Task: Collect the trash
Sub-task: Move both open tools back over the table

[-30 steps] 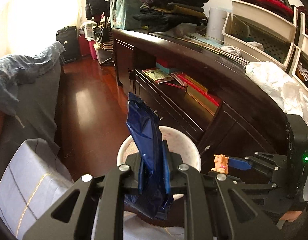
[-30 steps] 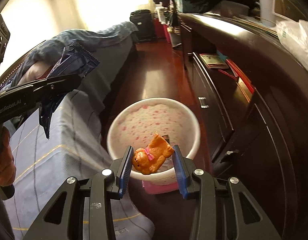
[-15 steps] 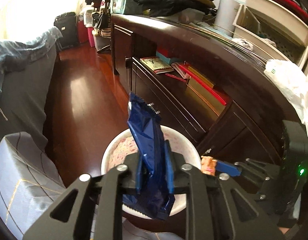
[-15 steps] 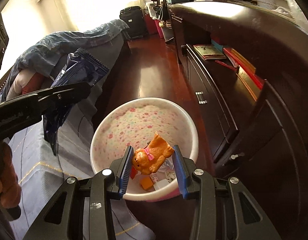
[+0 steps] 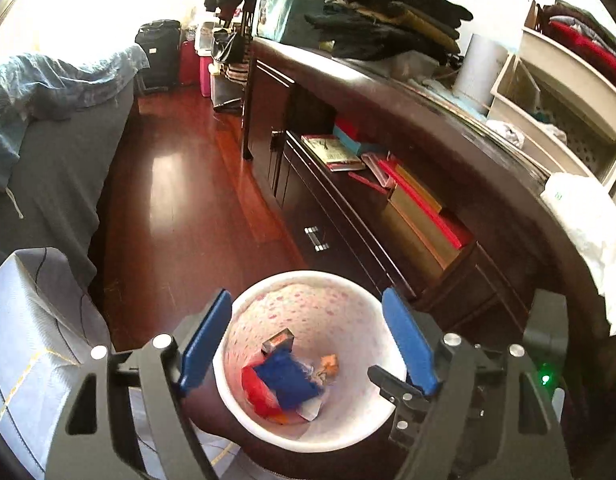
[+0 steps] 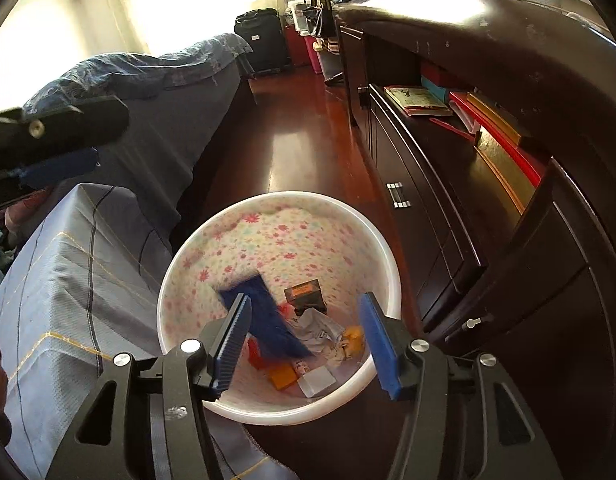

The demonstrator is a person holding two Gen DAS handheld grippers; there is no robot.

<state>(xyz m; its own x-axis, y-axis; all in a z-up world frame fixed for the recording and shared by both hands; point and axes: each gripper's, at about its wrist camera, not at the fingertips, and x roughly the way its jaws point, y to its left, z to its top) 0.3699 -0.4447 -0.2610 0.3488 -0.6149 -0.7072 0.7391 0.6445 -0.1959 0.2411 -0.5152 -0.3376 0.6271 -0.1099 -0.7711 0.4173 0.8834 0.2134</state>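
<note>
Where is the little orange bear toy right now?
In the left wrist view, the orange bear toy lies inside the flowery trash bin, just right of the blue wrapper.

Blurred and hidden bits around the bin

The blue wrapper (image 6: 264,320) is motion-smeared, its lower end behind the right claw (image 6: 306,344) finger. The small orange figure (image 5: 329,365) is too blurred to make out. The left claw (image 6: 48,140) is cut by the frame edge.
</note>
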